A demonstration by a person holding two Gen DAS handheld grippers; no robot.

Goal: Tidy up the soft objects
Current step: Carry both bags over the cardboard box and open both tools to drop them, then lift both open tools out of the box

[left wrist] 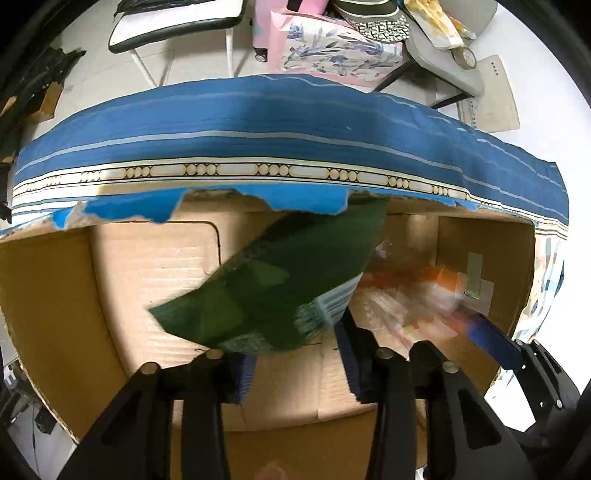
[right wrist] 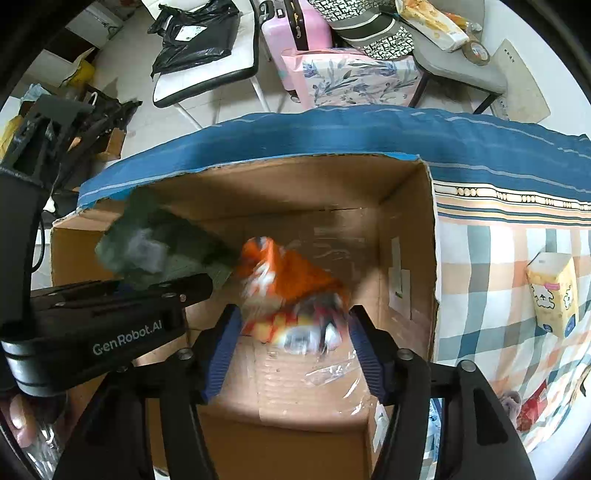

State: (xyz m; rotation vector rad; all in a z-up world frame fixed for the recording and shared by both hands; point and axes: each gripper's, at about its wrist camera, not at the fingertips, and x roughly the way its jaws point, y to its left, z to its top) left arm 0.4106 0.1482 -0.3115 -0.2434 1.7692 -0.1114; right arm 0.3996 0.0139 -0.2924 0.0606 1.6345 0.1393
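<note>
A dark green soft packet [left wrist: 273,284] hangs blurred in the air just beyond my left gripper [left wrist: 295,354], whose jaws stand open over an open cardboard box [left wrist: 55,295]. In the right wrist view the green packet [right wrist: 162,243] is at the box's left, above the left gripper's body. An orange and white packet [right wrist: 291,291], blurred, sits between the spread fingers of my right gripper [right wrist: 291,332], which is open over the same box [right wrist: 410,229]. The orange packet also shows in the left wrist view [left wrist: 417,295].
The box rests on a bed with a blue-bordered plaid sheet [right wrist: 509,236]. A yellow tissue pack [right wrist: 554,295] and a red packet [right wrist: 532,406] lie on the sheet at the right. Chairs [right wrist: 207,74], a pink suitcase [right wrist: 295,26] and a floral bag [right wrist: 354,77] stand beyond.
</note>
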